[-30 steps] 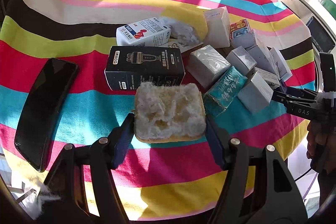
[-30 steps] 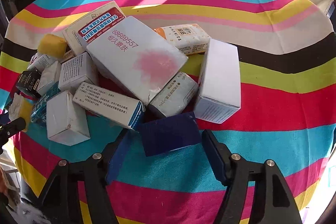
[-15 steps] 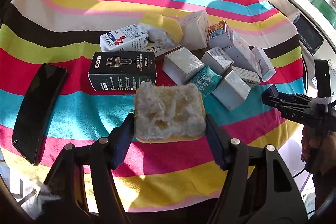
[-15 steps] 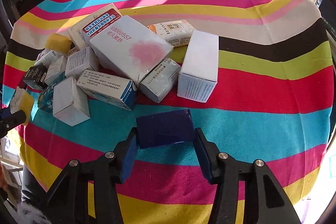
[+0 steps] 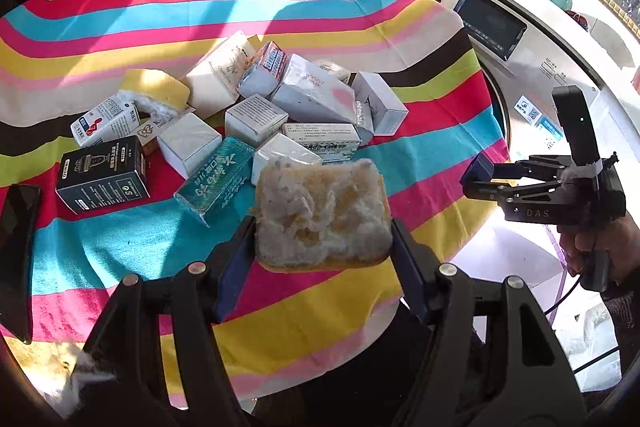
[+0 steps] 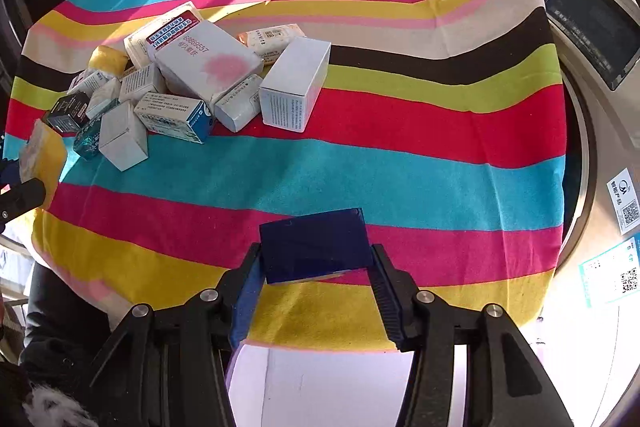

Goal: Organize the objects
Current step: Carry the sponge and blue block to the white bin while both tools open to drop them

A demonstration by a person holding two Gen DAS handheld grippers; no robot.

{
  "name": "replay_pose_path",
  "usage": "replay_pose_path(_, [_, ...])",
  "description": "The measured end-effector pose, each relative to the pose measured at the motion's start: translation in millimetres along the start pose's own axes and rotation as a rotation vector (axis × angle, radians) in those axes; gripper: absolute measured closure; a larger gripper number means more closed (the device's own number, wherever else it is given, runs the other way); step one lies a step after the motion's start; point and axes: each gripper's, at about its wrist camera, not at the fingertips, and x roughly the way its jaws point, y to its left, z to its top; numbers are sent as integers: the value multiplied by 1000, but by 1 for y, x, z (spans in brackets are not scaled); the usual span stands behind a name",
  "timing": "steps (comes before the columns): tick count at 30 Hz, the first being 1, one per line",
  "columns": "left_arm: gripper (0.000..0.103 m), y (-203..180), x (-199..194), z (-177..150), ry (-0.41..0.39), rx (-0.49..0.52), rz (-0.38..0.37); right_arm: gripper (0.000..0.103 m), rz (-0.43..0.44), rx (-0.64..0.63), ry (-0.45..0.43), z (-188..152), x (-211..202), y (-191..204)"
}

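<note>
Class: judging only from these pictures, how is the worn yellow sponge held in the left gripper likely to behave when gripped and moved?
The worn yellow sponge probably squashes easily: its frayed, fluffy face looks soft. It is likely light, staying level between the left gripper fingers. Fibres may shed.

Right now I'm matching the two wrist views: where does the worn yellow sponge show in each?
Left wrist: worn yellow sponge, centre, clamped in the left gripper.
Right wrist: far left edge.
Shared landmark: white box with the pink blotch atop the pile.
</note>
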Motion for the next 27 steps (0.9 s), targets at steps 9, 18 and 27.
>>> replay_pose_path(9, [34, -112, 50, -1, 144, 263, -275, 50, -82, 37, 134, -55, -16, -53])
replay_pose_path(18, [32, -150, 89, -8, 182, 127, -196, 50, -82, 143, 246, -98, -2, -86])
replay_pose_path(27, [18, -133, 98, -6, 202, 40, -196, 37, -44, 149, 246, -96, -7, -90])
